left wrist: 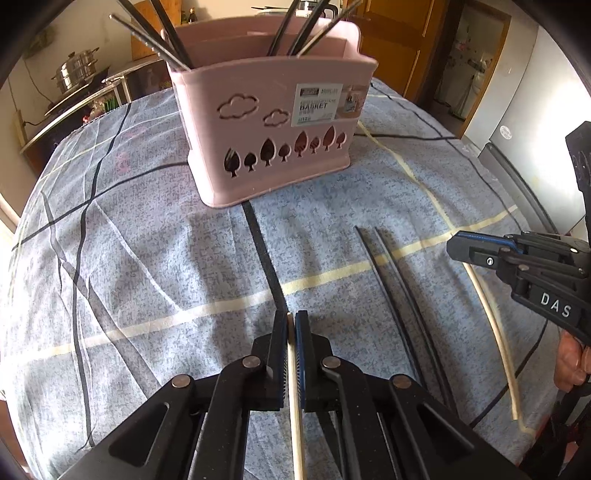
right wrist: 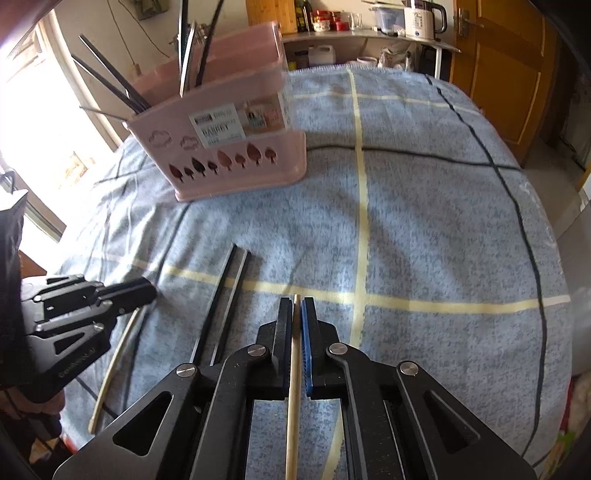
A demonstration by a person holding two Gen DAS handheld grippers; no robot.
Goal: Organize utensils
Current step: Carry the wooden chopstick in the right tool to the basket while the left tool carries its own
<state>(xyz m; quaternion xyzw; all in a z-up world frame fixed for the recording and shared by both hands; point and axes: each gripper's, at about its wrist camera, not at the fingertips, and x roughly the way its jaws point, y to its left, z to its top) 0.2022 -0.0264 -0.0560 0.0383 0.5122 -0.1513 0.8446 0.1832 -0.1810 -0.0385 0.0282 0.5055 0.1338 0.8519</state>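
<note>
Left gripper [left wrist: 291,314]: clamped on a pale wooden chopstick [left wrist: 295,406].
Right gripper [right wrist: 295,299]: clamped another [right wrist: 292,387].
Basket [left wrist: 273,129]: pink plastic, beyond.

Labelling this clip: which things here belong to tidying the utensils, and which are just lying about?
Job: pink basket; pale chopsticks in each hand-held gripper; black chopsticks on the cloth.
Lying about: kettle; steamer pot; jars.
</note>
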